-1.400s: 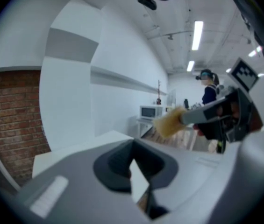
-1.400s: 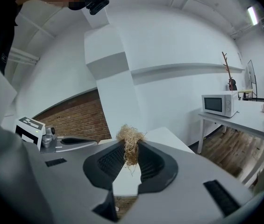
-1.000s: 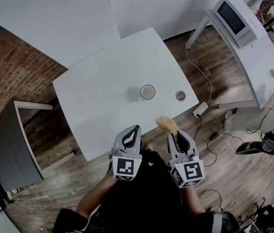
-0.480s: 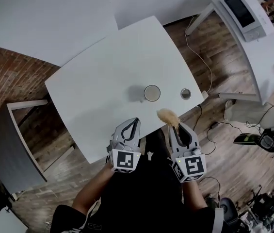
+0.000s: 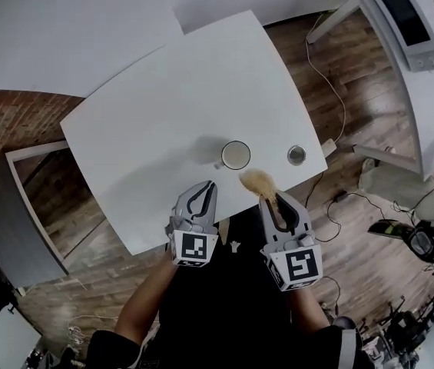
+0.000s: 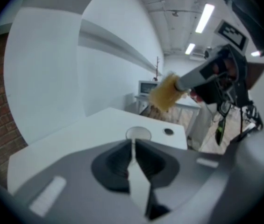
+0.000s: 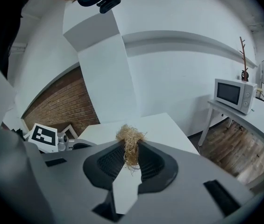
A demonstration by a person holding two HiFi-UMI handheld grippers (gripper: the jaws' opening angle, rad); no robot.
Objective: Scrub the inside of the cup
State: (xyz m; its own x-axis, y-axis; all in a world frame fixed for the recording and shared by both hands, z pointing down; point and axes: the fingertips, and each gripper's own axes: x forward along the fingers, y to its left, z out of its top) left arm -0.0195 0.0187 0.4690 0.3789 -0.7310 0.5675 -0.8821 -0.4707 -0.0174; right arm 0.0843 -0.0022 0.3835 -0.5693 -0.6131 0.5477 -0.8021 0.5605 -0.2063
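Note:
A white cup (image 5: 235,155) stands upright near the front edge of the white table (image 5: 147,114); it also shows in the left gripper view, cup (image 6: 138,134), straight ahead of the jaws. My left gripper (image 5: 206,188) hovers just short of the table edge, left of the cup. Its jaws are opening, a thin slit shows between them, and nothing is in it. My right gripper (image 5: 273,198) is shut on a straw-coloured scrubber (image 5: 259,181), whose tuft sticks out past the jaws (image 7: 131,139), near and to the right of the cup.
A small round metal lid or dish (image 5: 296,155) lies right of the cup by the table's corner. A second table with a microwave (image 5: 412,18) stands at the far right. Cables and a power strip (image 5: 326,147) lie on the wood floor. A dark cabinet (image 5: 17,214) is at the left.
Both grippers have come closer to the table edge and the cup. The scrubber's tuft now sits nearer the cup. The left jaws show a thin gap.

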